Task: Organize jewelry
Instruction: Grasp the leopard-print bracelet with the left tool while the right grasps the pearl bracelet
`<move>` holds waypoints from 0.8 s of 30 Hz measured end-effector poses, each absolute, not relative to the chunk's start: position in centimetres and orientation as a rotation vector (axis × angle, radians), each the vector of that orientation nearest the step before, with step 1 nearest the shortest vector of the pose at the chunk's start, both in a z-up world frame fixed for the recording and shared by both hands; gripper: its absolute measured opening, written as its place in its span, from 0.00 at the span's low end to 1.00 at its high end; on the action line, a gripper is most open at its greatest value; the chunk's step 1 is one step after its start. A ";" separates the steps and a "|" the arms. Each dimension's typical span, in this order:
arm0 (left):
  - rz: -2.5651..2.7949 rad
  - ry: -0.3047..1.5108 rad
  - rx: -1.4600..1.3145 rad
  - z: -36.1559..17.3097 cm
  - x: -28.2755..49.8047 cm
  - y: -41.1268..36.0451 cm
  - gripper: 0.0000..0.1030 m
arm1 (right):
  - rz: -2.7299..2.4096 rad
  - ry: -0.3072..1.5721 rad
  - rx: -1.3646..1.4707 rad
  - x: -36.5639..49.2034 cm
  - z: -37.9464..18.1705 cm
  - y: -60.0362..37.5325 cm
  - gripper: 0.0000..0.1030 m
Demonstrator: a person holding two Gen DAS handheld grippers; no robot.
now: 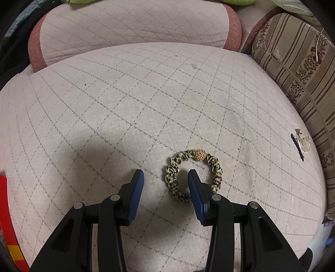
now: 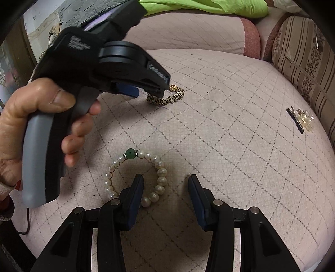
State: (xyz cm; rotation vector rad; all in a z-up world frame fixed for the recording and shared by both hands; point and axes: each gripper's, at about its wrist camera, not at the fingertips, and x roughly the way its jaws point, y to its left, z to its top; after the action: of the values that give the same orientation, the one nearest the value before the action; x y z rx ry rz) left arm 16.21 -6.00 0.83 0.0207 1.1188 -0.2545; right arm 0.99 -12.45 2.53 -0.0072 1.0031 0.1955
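Left wrist view: your left tongs point(image 1: 165, 177) stand apart and empty, the right-hand finger point(image 1: 193, 184) inside the ring of the leopard-print bracelet point(image 1: 193, 177), which lies on the quilted pink cushion point(image 1: 125, 104) toward its near edge. Closing from here would likely pinch only one side; the stretchy band may roll out. A hair clip with clear beads point(image 1: 300, 144) lies by the cushion's right edge, against a striped pillow point(image 1: 297, 69). Right wrist view: your right tongs point(image 2: 165, 182) are also apart, gripping nothing, one finger point(image 2: 137, 186) over the pearl bracelet point(image 2: 136, 177) with its green bead point(image 2: 130, 153) at the near edge. Round pearls may slip off the pads. Your hand point(image 2: 41, 125) holds the left tool; green fabric point(image 2: 209, 8) lies behind the cushion.
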 end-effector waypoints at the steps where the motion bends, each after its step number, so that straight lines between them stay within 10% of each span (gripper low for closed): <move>1: -0.251 1.115 0.020 0.8 16.3 -6.0 0.41 | 0.194 1.000 -0.016 0.9 2.5 -12.2 0.47; 7: -0.220 1.092 0.077 0.5 16.1 -6.8 0.39 | 0.183 0.980 -0.040 0.2 2.5 -11.0 0.43; 11: -0.215 1.095 0.118 0.8 15.9 -7.0 0.07 | 0.187 0.972 -0.041 -0.1 2.6 -10.8 0.28; 15: -0.224 1.107 0.115 1.2 15.5 -6.7 0.06 | 0.201 0.971 -0.047 -0.5 2.7 -10.3 0.12; 24: -0.214 1.055 0.130 4.4 12.2 -5.1 0.06 | 0.201 0.984 0.033 -0.6 4.0 -12.0 0.10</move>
State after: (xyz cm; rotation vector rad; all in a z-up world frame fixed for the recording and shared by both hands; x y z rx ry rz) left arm 12.23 -5.10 4.37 0.1301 1.0549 -0.2143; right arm -0.63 -11.99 3.99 0.0326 0.9839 0.2014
